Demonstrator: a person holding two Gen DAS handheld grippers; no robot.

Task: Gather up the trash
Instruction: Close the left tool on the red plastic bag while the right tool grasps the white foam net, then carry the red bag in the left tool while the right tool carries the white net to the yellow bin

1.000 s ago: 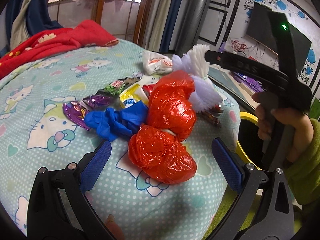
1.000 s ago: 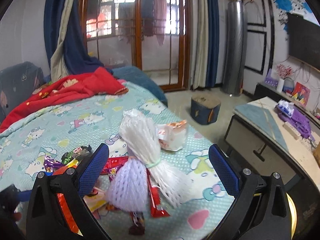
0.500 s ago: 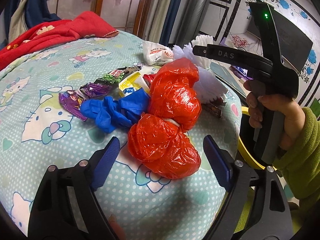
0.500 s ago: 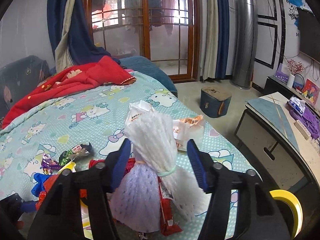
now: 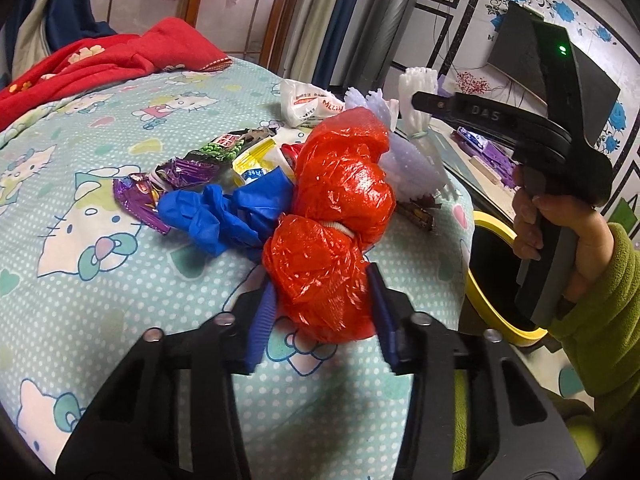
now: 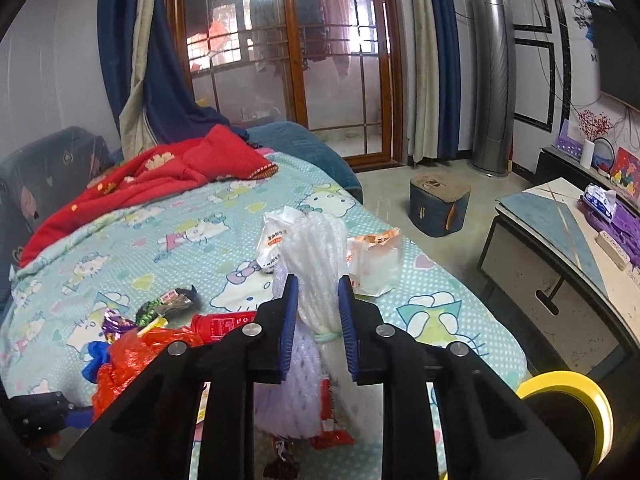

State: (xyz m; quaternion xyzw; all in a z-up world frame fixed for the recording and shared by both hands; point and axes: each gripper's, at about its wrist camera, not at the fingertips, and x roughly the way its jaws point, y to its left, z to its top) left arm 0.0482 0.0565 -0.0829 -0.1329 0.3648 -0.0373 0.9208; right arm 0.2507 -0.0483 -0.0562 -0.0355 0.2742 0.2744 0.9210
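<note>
A pile of trash lies on the bed's near corner. My left gripper [image 5: 320, 312] is shut on the lower lump of a crumpled red plastic bag [image 5: 340, 200], which still rests on the sheet. Beside it lie a blue glove [image 5: 224, 216] and several snack wrappers [image 5: 180, 172]. My right gripper [image 6: 318, 320] is shut on the tied neck of a white foam net bundle [image 6: 316, 256]; it also shows in the left wrist view [image 5: 416, 152]. White food bags [image 6: 372, 260] lie behind it.
A yellow-rimmed black bin [image 5: 492, 272] stands on the floor just off the bed's right corner, also in the right wrist view [image 6: 568, 412]. A red blanket [image 6: 152, 176] lies at the bed's far end. A low cabinet [image 6: 560, 264] stands to the right.
Both grippers went from wide open to shut: the left closed on the red bag, the right closed on the foam net's neck after moving in on it.
</note>
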